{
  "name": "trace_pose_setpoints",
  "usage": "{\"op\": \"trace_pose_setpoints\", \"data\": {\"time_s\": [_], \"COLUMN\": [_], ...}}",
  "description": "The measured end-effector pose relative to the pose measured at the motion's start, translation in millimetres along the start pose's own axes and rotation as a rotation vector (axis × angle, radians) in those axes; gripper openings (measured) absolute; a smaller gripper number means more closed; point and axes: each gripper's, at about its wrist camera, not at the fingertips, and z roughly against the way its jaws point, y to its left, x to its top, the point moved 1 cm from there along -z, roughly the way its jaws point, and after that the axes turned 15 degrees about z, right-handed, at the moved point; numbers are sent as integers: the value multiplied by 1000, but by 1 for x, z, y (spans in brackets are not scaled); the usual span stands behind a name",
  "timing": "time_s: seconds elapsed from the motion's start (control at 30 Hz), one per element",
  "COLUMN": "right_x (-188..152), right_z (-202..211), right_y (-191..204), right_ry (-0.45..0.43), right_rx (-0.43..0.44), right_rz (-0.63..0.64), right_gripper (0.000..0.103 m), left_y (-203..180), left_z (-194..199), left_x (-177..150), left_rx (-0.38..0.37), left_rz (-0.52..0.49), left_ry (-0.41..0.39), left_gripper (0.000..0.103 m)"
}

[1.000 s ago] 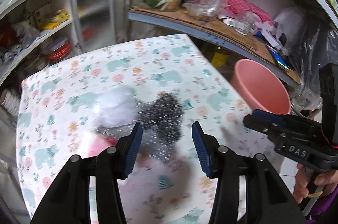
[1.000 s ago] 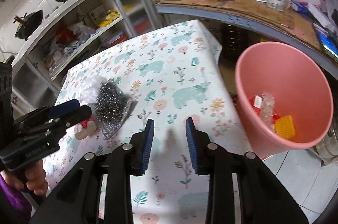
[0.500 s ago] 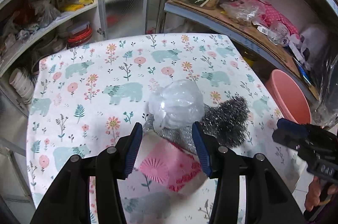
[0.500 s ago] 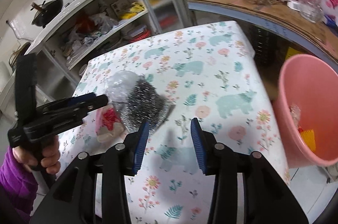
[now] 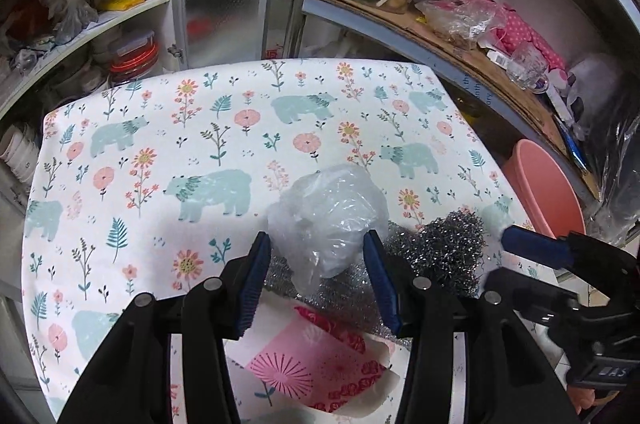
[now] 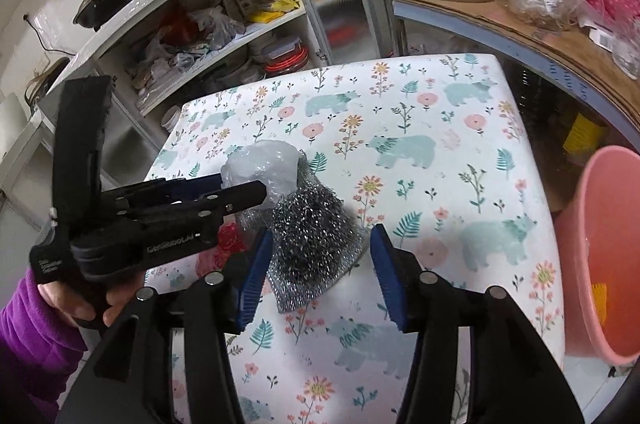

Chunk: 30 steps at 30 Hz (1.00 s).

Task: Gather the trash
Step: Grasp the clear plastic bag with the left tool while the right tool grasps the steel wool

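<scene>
Now, left fingers (image 5: 316, 280) spread w/ plastic bag (image 5: 328, 220) between, right fingers (image 6: 320, 276) spread round steel wool (image 6: 314, 244)

A table under a bear-and-flower print cloth (image 5: 224, 127) fills a cramped kitchen — white open shelving (image 6: 224, 35) crowded behind it. Two black pans (image 6: 108, 3) sit above; a cardboard-lined shelf (image 5: 472, 63) runs alongside.
</scene>
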Motion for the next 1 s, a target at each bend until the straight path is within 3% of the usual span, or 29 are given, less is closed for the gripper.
{"op": "trace_pose_setpoints", "data": {"time_s": [0.3,0.37,0.5,1.0], "right_x": [-1,-3,-4,-10], "right_z": [-18,-19,-17,36], "right_y": [4,3,0,-6], "right_ry": [22,28,21,-108], "right_rx": [2,1,11,-48], "right_rz": [17,12,-3,-20], "right_gripper": [49,32,19,15], "left_y": [-4,-4,-5,-30], "left_z": [3,6,16,47], "left_x": [-3,-3,-3,-8], "left_rx": [-18,-18,-18,-33], "left_rz": [-39,-39,-39,-57], "left_ry": [-18,-29,-55,-128], "left_gripper": [18,17,16,16]}}
